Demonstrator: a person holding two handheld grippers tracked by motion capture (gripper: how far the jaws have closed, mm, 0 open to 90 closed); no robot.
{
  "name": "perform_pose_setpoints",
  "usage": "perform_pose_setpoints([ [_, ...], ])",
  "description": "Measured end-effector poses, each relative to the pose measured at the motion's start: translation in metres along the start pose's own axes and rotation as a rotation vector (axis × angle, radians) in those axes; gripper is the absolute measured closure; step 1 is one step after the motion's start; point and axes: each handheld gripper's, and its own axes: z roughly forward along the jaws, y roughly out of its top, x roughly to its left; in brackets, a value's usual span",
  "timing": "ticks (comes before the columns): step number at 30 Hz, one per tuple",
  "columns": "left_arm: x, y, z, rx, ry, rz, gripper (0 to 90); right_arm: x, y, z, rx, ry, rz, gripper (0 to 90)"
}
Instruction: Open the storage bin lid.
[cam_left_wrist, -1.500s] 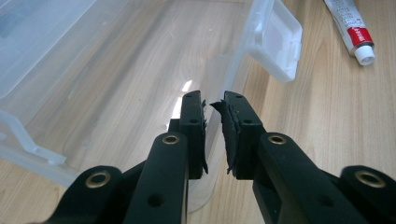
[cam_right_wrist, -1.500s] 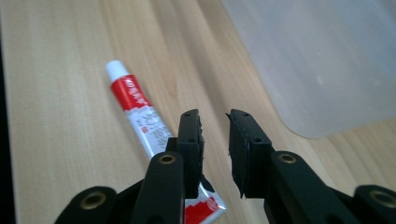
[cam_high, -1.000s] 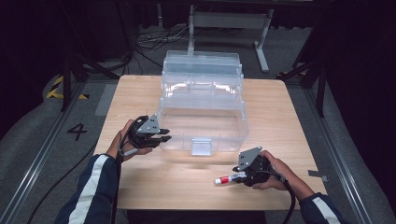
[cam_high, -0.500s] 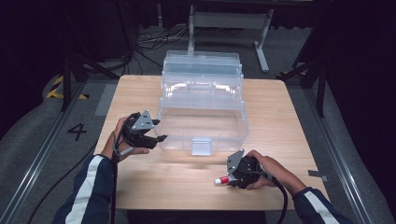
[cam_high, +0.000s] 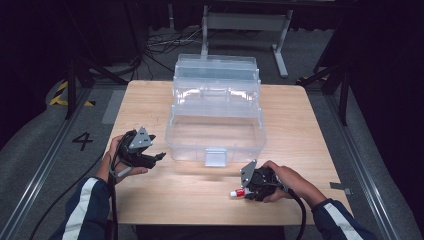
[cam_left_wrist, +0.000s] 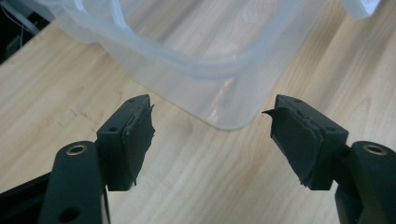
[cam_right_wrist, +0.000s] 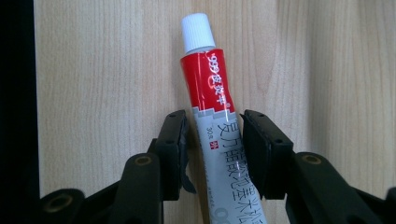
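A: What is seen from the high view?

B: The tube is seen lying near the table front edge, at the right gripper. The left gripper is held beside the box.

A: What is added by the gripper views?

B: The tube is shown between the right jaws; the left pad is touching it, with a slight gap at the other. The left gripper is shown spread wide, empty, at a box corner.
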Motion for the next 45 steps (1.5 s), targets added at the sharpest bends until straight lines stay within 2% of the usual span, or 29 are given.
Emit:
perform_pose_setpoints([
  [4,-0.006,-0.02,0.01,0.051,-0.024,-0.023,27.2,-0.001,0.002,0.0,0.008,0.023,0.012,69.5],
  [8,-0.009,-0.035,0.021,0.104,-0.051,-0.069,25.1,0.0,0.002,0.0,0.012,0.017,0.011,70.3],
  [11,-0.014,-0.042,0.025,0.119,-0.065,-0.058,23.6,-0.001,0.0,-0.001,0.01,0.021,0.017,70.3],
  [16,-0.018,-0.048,0.028,0.115,-0.081,-0.066,21.7,-0.002,-0.002,-0.002,0.013,0.02,0.018,70.4],
  [18,-0.021,-0.05,0.029,0.1,-0.099,-0.07,20.6,-0.003,-0.005,-0.004,0.006,0.016,0.026,70.4],
  [21,-0.023,-0.053,0.033,0.104,-0.123,-0.071,19.3,-0.005,-0.009,-0.007,-0.005,0.016,0.046,70.4],
  [24,-0.022,-0.056,0.035,0.08,-0.158,-0.093,18.5,-0.009,-0.015,-0.01,-0.016,0.02,0.061,70.4],
  [30,-0.021,-0.064,0.037,0.033,-0.168,-0.116,15.1,-0.011,-0.02,-0.02,-0.029,-0.014,0.081,70.4],
  [37,-0.021,-0.064,0.037,0.033,-0.173,-0.115,14.7,-0.012,-0.024,-0.035,-0.047,-0.044,0.078,70.5],
  [45,-0.021,-0.063,0.037,0.034,-0.174,-0.121,14.6,-0.012,-0.023,-0.053,-0.071,-0.053,0.077,70.5],
])
